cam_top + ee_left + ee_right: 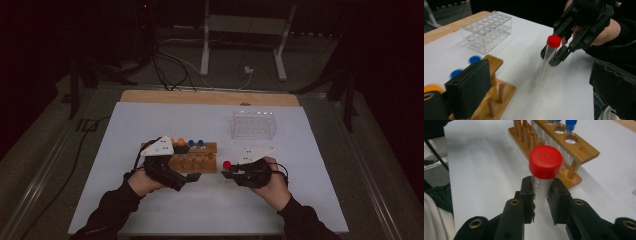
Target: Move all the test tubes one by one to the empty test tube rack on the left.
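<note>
Right hand-held gripper (541,195): we see its jaws clamped on the clear plastic tube with the red screw cap (545,162), pads pressing the wall just under the cap.
Tube position: we find it lifted off the white bench (210,210), just to the right of the wooden tube rack (197,161), and seemingly tilted in the left gripper view.
Left hand-held gripper (172,175): it sits at the rack's near-left corner; we cannot tell whether its jaws are wide or narrow.
Rack contents: we count blue-capped tubes (571,123) and orange-capped tubes (181,141) in the back row; several holes stand free.
Clear acrylic rack (253,124): farther back on the right, well apart.
Handling, our judgement: the tube looks light, stiff and smooth, so it may slip or swing under a light pinch.
Where to hold: we favour the wall just below the cap, where its rim stops any slide.
</note>
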Demonstrator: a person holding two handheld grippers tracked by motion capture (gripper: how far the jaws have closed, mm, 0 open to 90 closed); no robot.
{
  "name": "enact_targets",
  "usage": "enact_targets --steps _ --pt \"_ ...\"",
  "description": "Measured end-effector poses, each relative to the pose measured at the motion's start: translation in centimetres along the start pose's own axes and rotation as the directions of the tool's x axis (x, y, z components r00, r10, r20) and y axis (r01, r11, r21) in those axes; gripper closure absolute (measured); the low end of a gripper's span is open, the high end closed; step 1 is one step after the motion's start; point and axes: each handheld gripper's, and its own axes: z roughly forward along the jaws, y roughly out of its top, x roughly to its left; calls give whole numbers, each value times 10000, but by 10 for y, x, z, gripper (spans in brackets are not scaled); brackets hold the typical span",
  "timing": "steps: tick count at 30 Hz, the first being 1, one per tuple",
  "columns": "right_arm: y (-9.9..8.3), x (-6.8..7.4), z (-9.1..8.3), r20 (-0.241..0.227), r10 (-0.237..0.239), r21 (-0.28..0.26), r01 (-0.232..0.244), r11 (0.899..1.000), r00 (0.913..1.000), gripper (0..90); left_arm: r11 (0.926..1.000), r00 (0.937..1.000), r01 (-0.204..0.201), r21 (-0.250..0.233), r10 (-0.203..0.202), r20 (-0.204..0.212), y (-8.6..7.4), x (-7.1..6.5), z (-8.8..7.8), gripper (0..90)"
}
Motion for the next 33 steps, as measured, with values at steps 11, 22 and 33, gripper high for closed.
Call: enact_targets --steps 11,22,33 --pt "1 5 7 -281 -50 55 52 10000 9996 743 9987 9979 -485 184 476 431 9 -8 36 319" --pt "2 4 6 -261 -13 67 14 10000 9997 743 9959 9944 -849 310 827 660 15 -11 56 621" --pt "3 4 5 -227 55 -73 -56 10000 9997 741 9942 9924 -1023 329 997 716 16 -11 59 712"
